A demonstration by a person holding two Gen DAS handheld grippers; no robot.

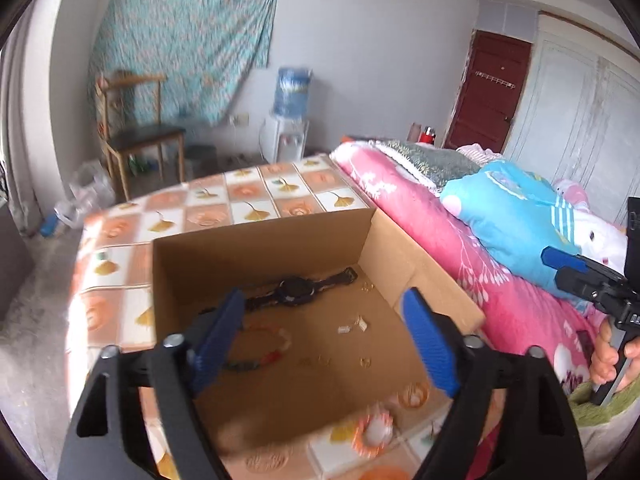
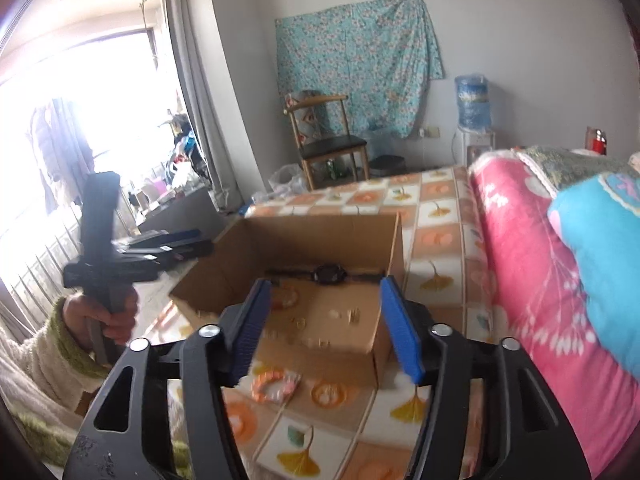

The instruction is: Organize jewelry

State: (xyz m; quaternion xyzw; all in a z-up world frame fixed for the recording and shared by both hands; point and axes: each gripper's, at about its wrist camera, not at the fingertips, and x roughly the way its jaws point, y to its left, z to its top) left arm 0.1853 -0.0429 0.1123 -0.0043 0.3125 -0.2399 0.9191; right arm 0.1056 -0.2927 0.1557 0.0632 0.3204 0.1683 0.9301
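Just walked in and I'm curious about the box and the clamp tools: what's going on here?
A person is sorting jewelry into a cardboard box on a tiled tablecloth, with a handheld gripper in each hand. A black wristwatch, a beaded bracelet and small gold pieces already lie inside. Both the left gripper and the right gripper stand open and empty above the box. An orange and white ring-shaped piece lies outside, by the box's near wall.

Small pale trinkets [image 1: 352,326] on the cardboard box [image 1: 260,248] floor are too tiny and smeared to identify. The orange ring [image 1: 374,432] before the box is motion-blurred. The left claw [image 1: 324,344] partly hides the bead bracelet [image 1: 260,354].
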